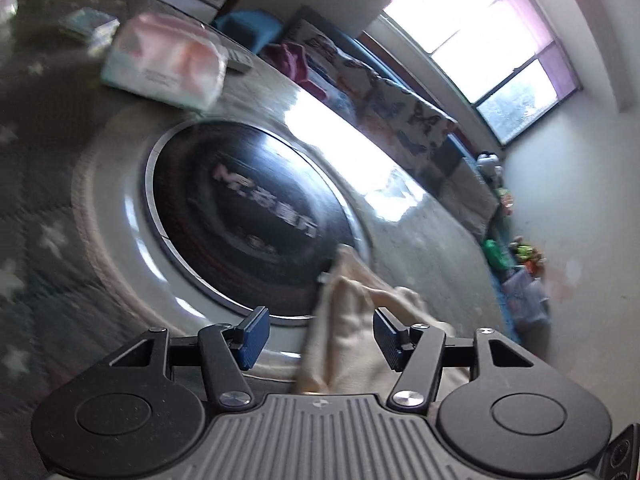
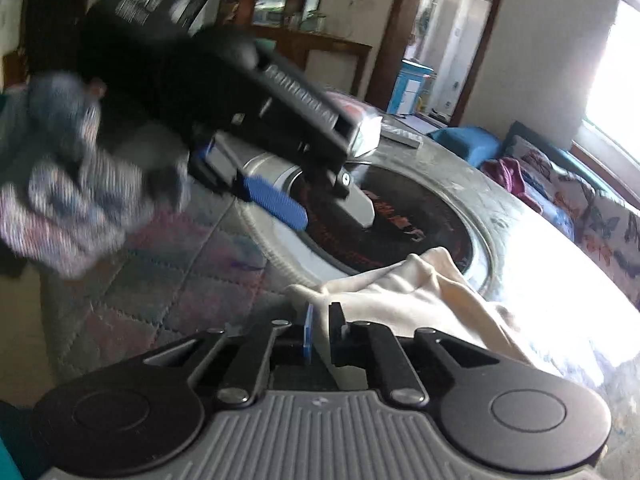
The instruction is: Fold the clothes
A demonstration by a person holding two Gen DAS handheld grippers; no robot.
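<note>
Bottom centre of the right wrist view: right gripper (image 2: 320, 334), jaws nearly together w/ only a thin slit. The cream cloth (image 2: 404, 292) starts just behind the tips; probably its edge is pinched to anchor it for folding, but I cannot tell if the pads really press on it.

Left wrist view, bottom centre: left gripper (image 1: 318, 338) is about half open, nothing clamped. The cloth (image 1: 360, 320) rises between the pads w/o touching them, so it seems ready to take a new grip.

Behind, centre frame, the round black plate (image 1: 248, 212) on the table (image 1: 424, 240); text is blurred.

Upper left, right wrist view: a gloved hand (image 2: 76, 184), also blurred.
</note>
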